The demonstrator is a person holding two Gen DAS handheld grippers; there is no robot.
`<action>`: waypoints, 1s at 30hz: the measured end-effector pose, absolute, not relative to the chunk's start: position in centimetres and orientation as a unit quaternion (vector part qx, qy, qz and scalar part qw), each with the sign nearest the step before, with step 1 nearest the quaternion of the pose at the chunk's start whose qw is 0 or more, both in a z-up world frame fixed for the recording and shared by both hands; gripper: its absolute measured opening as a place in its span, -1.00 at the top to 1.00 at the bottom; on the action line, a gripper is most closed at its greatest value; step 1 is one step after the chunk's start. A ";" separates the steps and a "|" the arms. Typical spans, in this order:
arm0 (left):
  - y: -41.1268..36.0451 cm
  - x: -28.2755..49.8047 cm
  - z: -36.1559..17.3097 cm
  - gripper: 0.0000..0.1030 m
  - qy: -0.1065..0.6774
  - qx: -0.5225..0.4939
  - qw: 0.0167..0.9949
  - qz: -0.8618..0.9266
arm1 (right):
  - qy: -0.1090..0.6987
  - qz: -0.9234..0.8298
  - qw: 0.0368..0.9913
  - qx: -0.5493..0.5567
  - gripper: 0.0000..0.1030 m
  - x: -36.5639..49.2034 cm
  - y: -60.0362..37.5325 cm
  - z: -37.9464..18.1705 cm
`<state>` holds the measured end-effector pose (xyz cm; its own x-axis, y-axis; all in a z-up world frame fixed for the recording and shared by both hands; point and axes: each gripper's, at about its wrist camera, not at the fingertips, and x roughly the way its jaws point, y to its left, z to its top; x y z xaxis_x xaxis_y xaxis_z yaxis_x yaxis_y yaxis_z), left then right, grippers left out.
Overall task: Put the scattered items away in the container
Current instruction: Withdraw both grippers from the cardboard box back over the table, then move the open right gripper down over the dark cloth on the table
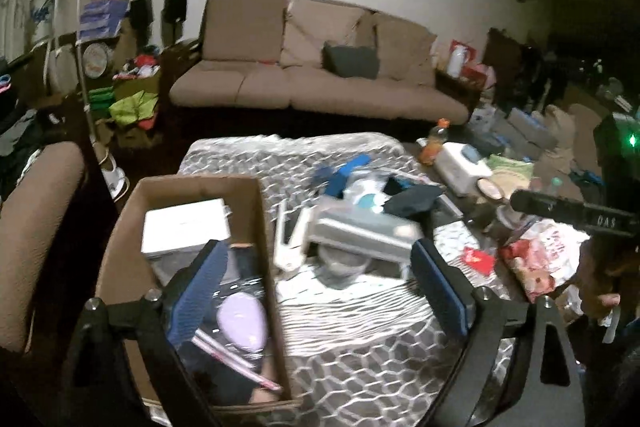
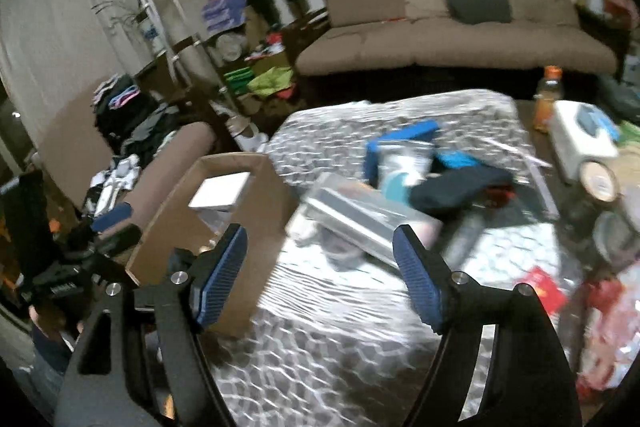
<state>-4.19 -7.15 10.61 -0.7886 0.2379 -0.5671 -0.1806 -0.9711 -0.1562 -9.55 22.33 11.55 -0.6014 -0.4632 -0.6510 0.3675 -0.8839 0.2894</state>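
Hovering — both grippers (image 1: 316,291) (image 2: 320,275) gaping, tilted down

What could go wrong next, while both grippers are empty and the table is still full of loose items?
1. The silver box lies tilted on a grey bowl; a grab at one edge may tip it.
2. The cardboard box stands at the table's edge, so a push could shift it off.
3. Both views are blurred, and the open left gripper and right gripper face the same pile, so they might collide.

Both grippers – left gripper (image 1: 316,287), right gripper (image 2: 320,275) – black frames, ribbed blue pads, silver screws
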 end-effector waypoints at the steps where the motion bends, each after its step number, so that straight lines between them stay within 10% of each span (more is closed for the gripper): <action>1: -6.6 -3.9 10.9 -0.90 -0.045 -0.295 0.110 0.948 | -0.062 -0.897 0.226 0.375 -0.53 -8.9 23.4 11.8; 10: -1.0 -3.4 11.7 -1.00 -0.054 -0.248 0.118 0.960 | -0.051 -0.926 0.151 0.342 -0.83 -5.4 30.7 12.3; 30: 4.6 -6.6 -0.7 -1.00 -0.054 -0.347 0.132 0.927 | -0.121 -0.897 0.043 0.422 -0.83 -8.0 39.7 -0.2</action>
<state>-6.63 4.60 -0.68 -0.7249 0.2813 -0.6288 -0.2071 -0.9596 -0.1906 -7.97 39.68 -0.24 -0.6395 -0.1790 -0.7477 -0.0249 -0.9672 0.2528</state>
